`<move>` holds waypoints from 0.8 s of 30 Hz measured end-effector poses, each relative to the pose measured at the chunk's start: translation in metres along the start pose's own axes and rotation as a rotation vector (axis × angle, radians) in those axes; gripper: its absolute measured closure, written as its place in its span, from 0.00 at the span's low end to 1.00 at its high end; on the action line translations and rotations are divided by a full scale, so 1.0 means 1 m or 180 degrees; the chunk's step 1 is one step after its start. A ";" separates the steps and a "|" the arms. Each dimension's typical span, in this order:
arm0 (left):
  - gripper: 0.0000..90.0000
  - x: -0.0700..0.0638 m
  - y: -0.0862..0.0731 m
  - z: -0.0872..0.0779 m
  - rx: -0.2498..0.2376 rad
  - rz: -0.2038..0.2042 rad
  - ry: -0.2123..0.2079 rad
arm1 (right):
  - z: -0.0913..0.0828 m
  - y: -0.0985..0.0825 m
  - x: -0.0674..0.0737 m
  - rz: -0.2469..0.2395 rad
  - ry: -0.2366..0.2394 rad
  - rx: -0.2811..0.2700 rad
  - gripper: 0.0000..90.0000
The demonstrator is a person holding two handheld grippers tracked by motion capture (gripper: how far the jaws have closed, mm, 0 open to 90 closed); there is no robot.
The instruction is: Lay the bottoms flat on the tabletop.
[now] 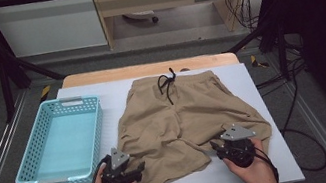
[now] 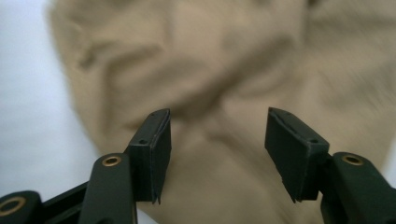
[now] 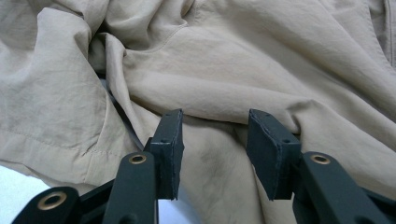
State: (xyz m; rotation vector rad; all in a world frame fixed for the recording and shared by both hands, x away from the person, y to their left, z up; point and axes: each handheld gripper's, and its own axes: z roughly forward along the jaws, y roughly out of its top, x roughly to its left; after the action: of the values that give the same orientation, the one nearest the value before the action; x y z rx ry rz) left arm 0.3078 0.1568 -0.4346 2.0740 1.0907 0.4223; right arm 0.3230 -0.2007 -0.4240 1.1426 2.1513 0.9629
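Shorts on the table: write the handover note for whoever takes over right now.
Left gripper: jaws open, over the near-left leg hem of the tan shorts, nothing clamped.
Right gripper: jaws apart at the near-right leg, with fabric bunched between them; whether the pads press on it is unclear.
Shorts lie spread on the white table, waistband and black drawstring at the far side, legs wrinkled.
Blue basket sits left of the shorts, with nothing in it.
Done: shorts laid out.
Left: probably folding them and putting them in the basket.

High view looks down over the table [image 1: 265, 104]; both gripper views sit close above the shorts [image 1: 181, 118].
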 end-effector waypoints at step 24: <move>0.27 -0.043 -0.029 0.013 -0.0094 0.0447 -0.0188 | 0.002 -0.004 0.000 0.0027 0.0105 -0.0041 0.56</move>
State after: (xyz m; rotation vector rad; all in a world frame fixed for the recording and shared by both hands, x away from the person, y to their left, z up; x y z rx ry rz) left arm 0.2736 0.1263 -0.4627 2.1308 0.9026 0.4403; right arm 0.3223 -0.2015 -0.4282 1.1380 2.1647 1.0047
